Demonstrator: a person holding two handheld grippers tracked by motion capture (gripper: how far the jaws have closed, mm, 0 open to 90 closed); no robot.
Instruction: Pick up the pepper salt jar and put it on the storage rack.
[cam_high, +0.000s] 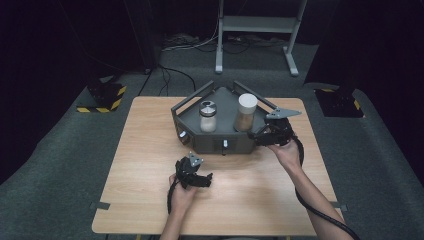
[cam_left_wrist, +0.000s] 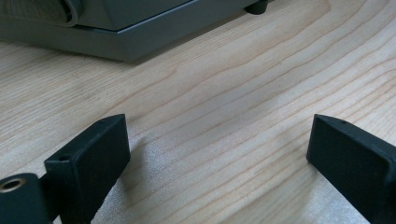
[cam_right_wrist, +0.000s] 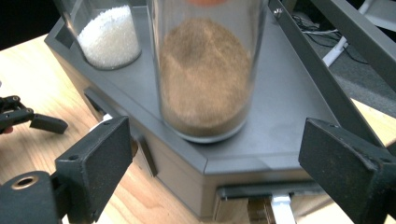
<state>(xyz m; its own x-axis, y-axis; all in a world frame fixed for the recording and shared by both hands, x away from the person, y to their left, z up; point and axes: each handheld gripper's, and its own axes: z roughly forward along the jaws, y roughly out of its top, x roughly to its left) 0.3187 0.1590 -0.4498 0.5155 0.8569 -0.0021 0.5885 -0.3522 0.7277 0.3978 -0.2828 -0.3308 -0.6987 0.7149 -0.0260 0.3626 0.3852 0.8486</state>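
A grey angular stand (cam_high: 200, 142) sits at the back middle of the wooden table. On it stand a jar of white grains (cam_high: 208, 117) with a metal lid and a taller jar of brown powder (cam_high: 245, 113) with a white lid. My right gripper (cam_high: 260, 137) is at the stand's front right corner, open. In the right gripper view its jaws (cam_right_wrist: 215, 163) frame the brown jar (cam_right_wrist: 205, 70) without touching it, and the white-grain jar (cam_right_wrist: 109, 37) stands behind to the left. My left gripper (cam_high: 206, 180) rests low over the bare table in front of the stand, open and empty (cam_left_wrist: 217, 149).
The stand's front wall carries small knobs and a slot (cam_right_wrist: 271, 191). Its base (cam_left_wrist: 121, 42) lies just ahead of the left gripper. Beyond the table (cam_high: 150, 200) are grey carpet, a white frame (cam_high: 255, 25), cables and two yellow-striped bases (cam_high: 102, 97).
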